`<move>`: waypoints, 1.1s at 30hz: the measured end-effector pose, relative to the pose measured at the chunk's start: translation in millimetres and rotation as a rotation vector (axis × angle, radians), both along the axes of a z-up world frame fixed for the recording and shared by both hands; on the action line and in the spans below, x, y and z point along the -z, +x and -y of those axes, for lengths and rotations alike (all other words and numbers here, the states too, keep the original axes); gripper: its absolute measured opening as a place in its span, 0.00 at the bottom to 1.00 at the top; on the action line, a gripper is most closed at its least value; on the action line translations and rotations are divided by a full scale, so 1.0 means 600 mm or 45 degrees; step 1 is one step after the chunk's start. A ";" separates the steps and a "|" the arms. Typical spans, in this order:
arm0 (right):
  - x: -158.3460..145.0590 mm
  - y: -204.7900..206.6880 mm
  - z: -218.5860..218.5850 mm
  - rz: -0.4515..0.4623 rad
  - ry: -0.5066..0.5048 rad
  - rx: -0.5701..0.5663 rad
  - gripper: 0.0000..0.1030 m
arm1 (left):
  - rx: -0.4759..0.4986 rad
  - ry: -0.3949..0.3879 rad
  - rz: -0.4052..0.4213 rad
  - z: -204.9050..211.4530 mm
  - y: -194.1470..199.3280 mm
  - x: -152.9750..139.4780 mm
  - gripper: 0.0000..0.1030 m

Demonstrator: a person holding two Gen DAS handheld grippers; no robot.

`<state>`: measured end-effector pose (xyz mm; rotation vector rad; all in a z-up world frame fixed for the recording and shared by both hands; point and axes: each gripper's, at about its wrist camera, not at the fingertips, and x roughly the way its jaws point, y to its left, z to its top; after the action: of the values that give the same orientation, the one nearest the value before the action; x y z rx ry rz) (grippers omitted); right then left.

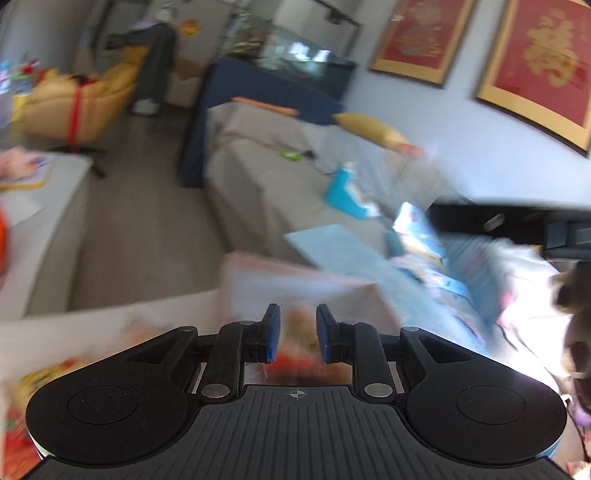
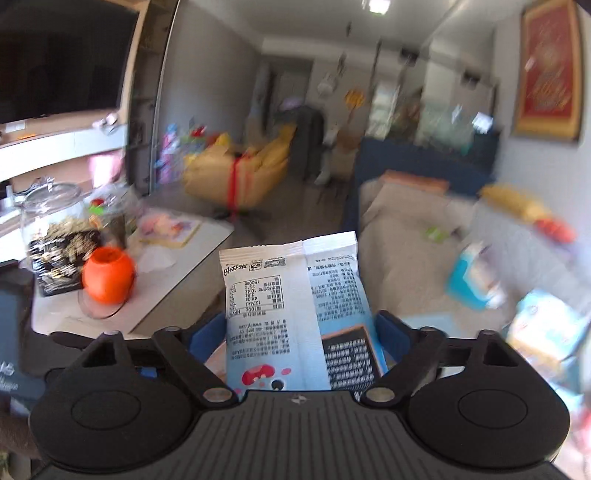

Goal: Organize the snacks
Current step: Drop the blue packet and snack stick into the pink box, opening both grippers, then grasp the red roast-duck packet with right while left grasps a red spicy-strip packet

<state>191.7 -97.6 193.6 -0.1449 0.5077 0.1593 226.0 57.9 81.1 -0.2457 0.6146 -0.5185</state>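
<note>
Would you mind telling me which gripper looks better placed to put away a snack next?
Right, probably. The right gripper already holds a white-and-blue snack packet upright between its fingers, while the left gripper shows only blurred packaging between its fingers.

We saw a living room with pale walls, two red framed hangings (image 1: 532, 70), a beige sofa (image 1: 266, 173), a yellow armchair (image 2: 240, 173), a dark television (image 2: 62, 55), a blue cabinet (image 1: 273, 96) and grey-brown floor (image 1: 147, 206); a ceiling light (image 2: 376, 4) glowed.
</note>
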 end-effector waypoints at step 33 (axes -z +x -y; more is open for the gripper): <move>0.265 -0.134 -0.203 -0.552 0.032 -0.591 0.70 | -0.331 0.369 -0.154 -0.210 -0.138 0.086 0.24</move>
<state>111.2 24.1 34.3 -0.2037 0.8989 0.6600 143.4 183.8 29.7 -0.0801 0.7545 -0.1611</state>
